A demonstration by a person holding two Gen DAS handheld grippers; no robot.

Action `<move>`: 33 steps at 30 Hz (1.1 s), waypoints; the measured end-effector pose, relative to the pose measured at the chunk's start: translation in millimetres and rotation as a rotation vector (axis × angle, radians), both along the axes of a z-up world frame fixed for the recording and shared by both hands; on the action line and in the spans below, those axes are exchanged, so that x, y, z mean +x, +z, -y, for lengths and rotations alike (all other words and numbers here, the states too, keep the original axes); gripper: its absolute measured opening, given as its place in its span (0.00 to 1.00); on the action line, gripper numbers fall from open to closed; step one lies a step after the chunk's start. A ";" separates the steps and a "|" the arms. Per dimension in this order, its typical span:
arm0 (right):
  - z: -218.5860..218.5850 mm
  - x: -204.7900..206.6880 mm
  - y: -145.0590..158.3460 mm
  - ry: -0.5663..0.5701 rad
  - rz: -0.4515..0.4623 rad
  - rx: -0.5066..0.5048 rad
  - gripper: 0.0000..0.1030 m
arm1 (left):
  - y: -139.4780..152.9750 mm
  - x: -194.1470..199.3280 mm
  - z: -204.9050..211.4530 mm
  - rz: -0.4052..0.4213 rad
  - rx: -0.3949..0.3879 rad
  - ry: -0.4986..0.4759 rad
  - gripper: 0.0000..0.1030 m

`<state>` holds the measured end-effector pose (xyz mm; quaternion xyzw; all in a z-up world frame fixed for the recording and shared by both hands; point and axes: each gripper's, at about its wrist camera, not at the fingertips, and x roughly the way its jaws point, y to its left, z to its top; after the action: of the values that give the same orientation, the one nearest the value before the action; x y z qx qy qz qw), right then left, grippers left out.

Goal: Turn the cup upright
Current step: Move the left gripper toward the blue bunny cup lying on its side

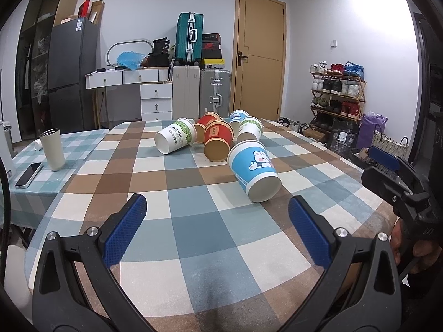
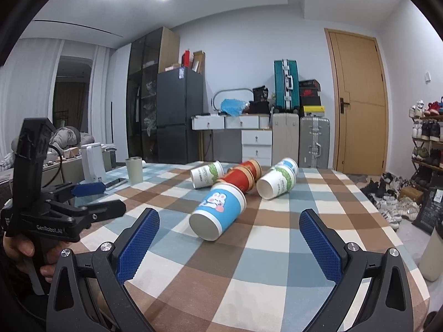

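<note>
Six paper cups lay tipped over in a cluster at the centre of the checked desk (image 1: 193,182), and the nearest, the blue bunny cup (image 1: 253,170), lay on its side just right of centre in the left wrist view, its open mouth turned toward the lower right of the frame. The left gripper (image 1: 217,221) hung low in the frame with its fingers (image 1: 126,233) wide apart and nothing between them; the right gripper (image 2: 229,235) likewise had its fingers spread and empty, the same cup lying just above the gap in the right wrist view. To flip it well, I judged it best to close gently across the cup's wall near the middle (thin paper buckles easily), lift clear of the red cup (image 1: 218,141) behind it, rotate until the mouth faced up, and set the base flat before letting go. The green and white cup (image 1: 175,137) read "PAPERCUP" along its side, and the left gripper's body, at lower left of the right wrist view, read roughly "GenRobot.AI". Print on the other cups was too small to read.
</note>
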<state>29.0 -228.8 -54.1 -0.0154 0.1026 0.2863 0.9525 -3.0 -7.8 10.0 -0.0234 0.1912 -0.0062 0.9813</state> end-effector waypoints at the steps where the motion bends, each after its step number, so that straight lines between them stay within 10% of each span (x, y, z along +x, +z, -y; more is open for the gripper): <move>1: 0.1 2.9 -0.8 0.000 -0.018 -0.008 1.00 | 1.3 0.8 1.3 0.000 0.002 0.000 0.99; 33: 26.2 42.8 -3.7 -0.131 -0.102 -0.034 1.00 | -1.8 138.8 60.2 -0.189 0.025 -0.031 0.99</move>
<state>71.7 -255.0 -57.8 -0.0101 0.1563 0.2220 0.9624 135.7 -68.0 8.2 -0.0087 0.2832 -0.0167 0.9589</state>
